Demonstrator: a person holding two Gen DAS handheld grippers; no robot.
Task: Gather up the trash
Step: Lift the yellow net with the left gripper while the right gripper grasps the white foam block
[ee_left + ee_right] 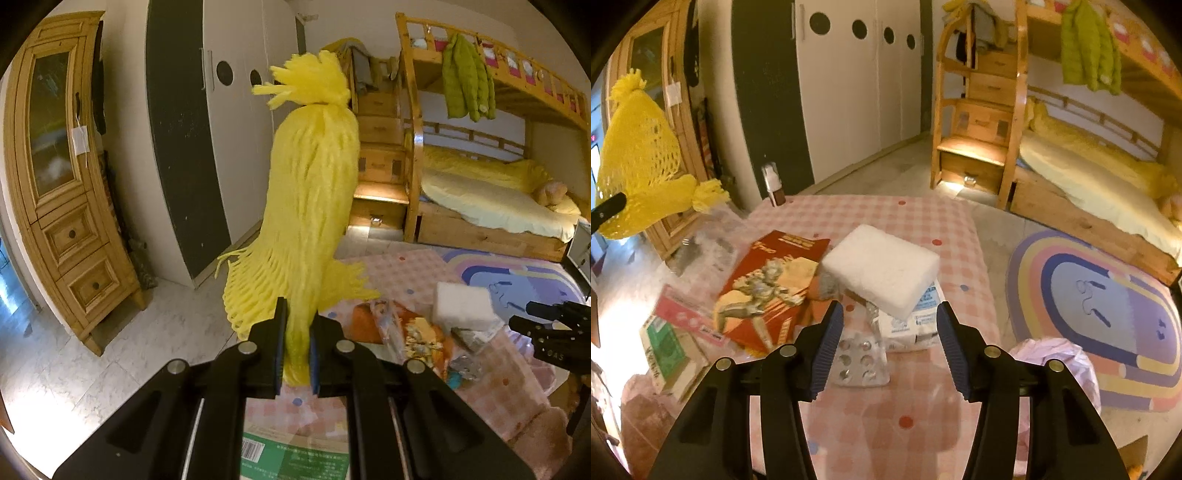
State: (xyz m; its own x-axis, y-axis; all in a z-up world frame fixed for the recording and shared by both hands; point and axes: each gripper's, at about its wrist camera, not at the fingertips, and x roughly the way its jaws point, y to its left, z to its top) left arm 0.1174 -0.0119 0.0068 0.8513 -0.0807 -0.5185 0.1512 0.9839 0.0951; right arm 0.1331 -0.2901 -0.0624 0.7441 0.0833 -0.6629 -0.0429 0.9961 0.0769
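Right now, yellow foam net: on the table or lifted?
Lifted. The left gripper is shut on the yellow foam net, which hangs in the air clear of the table.

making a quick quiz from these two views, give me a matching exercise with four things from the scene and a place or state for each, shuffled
Things:
1. yellow foam net
2. white foam block
3. blister pack
4. green jacket

Places or states:
A. hanging from the bunk bed rail
B. flat on the checked tablecloth, between the right gripper fingers
C. pinched in the left gripper, lifted off the table
D. propped on the clutter, ahead of the right gripper

Pairs: 1-C, 2-D, 3-B, 4-A
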